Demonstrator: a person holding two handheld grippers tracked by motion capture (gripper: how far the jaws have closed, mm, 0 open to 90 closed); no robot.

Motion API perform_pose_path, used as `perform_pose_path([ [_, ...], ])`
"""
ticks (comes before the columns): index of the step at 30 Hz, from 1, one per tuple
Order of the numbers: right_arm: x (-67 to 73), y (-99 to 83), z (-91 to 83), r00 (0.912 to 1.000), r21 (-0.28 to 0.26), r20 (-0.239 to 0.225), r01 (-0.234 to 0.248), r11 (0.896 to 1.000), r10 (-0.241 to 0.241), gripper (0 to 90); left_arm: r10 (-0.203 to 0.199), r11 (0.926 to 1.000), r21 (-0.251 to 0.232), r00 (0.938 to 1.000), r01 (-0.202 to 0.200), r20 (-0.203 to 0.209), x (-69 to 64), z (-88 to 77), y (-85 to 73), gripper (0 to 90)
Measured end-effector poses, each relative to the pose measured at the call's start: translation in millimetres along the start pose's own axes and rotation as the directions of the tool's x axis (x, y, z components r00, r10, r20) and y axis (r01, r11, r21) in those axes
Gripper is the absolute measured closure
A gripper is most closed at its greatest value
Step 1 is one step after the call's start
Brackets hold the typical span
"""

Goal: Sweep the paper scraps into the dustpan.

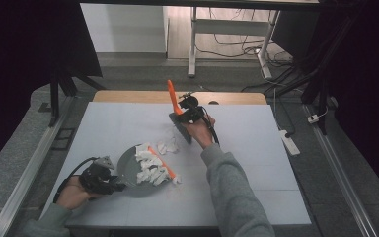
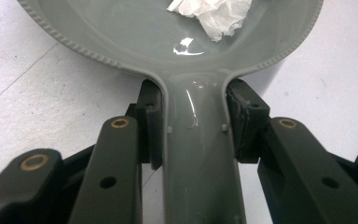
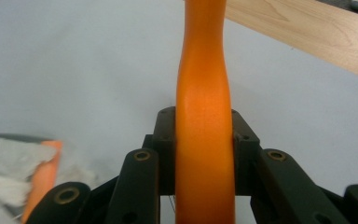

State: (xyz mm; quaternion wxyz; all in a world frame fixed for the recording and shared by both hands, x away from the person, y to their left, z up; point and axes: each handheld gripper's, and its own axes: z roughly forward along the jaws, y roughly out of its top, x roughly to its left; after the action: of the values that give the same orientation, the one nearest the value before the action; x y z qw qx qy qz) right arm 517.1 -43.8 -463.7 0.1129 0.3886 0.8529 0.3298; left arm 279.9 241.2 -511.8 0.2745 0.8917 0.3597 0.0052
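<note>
Orange plastic is standing out against the pale table [image 1: 256, 148]: the right gripper [image 1: 187, 112] is clenching the orange handle [image 3: 204, 121] of a brush, its pads pressing both sides of the shaft. In the high view that handle [image 1: 171, 95] is pointing up and slightly away from the person, toward the far wooden edge [image 1: 227, 97], so its long axis is running steeply upward while the darker brush head [image 1: 180, 129] is hanging below the hand, above the table's middle. In the right gripper view the handle is running straight up between the jaws.

The left gripper [image 1: 98, 178] is gripping the grey handle [image 2: 198, 154] of a grey dustpan [image 1: 128, 165], pads tight on either side of the neck. The dustpan is lying flat near the front left of the table, its handle pointing back toward the person's left hand [image 1: 71, 193] and its pan opening away to the right. Crumpled white paper scraps [image 1: 150, 167] are lying in the pan, with an orange strip [image 1: 161, 163] across them at a slant, and a few more scraps [image 1: 168, 146] are lying on the table just beyond the rim.
</note>
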Motion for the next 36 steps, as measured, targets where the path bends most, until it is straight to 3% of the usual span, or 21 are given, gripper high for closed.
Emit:
perform_pose_path([
  [3,1.0,4.7,10.2,0.9998,0.034,0.013,0.016,0.999,-0.016,70.4,0.001,1.0,-0.002,1.0,-0.001,-0.002,0.1,0.0,-0.1,61.9],
  [10,11.4,5.5,22.2,0.9993,0.073,-0.01,0.036,0.997,-0.035,70.4,0.0,1.0,-0.001,1.0,0.0,-0.004,-0.2,0.4,0.1,61.9],
  [16,43.0,1.9,27.4,0.9905,0.132,-0.078,0.122,0.984,-0.113,70.5,0.0,1.0,-0.002,1.0,-0.001,-0.005,-0.7,1.2,0.5,61.9],
  [19,63.5,-4.7,23.1,0.975,0.149,-0.093,0.214,0.965,-0.202,70.4,0.001,1.0,-0.001,1.0,-0.001,-0.005,-0.8,1.6,0.9,61.9],
  [21,75.9,-10.6,18.8,0.9664,0.148,-0.13,0.24,0.959,-0.222,70.4,0.001,1.0,0.002,1.0,-0.001,-0.004,-1.0,1.9,1.1,61.9],
  [24,92.5,-20.6,10.4,0.9496,0.138,-0.232,0.247,0.959,-0.211,70.4,-0.002,1.0,0.002,1.0,0.002,-0.004,-1.0,2.2,1.2,61.9],
  [26,102.2,-26.4,2.6,0.9293,0.125,-0.306,0.255,0.959,-0.207,70.3,-0.004,1.0,0.001,1.0,0.004,-0.003,-0.9,2.3,1.2,61.9],
  [28,106.2,-28.0,-9.3,0.916,0.08,-0.338,0.256,0.963,-0.216,70.3,-0.003,1.0,0.002,1.0,0.003,-0.004,-0.8,2.1,1.2,61.9],
  [30,102.3,-25.3,-23.5,0.9191,0.027,-0.325,0.244,0.969,-0.223,70.3,-0.003,1.0,-0.001,1.0,0.003,-0.006,-1.0,2.2,1.1,61.9],
  [33,85.5,-20.1,-42.3,0.9466,-0.029,-0.238,0.216,0.976,-0.217,70.3,-0.001,1.0,-0.001,1.0,0.001,-0.005,-0.6,2.0,0.9,61.9],
  [36,65.7,-19.1,-54.3,0.9634,-0.062,-0.205,0.163,0.985,-0.172,70.3,0.0,1.0,0.002,1.0,0.0,-0.006,-0.1,2.3,0.8,61.9],
])
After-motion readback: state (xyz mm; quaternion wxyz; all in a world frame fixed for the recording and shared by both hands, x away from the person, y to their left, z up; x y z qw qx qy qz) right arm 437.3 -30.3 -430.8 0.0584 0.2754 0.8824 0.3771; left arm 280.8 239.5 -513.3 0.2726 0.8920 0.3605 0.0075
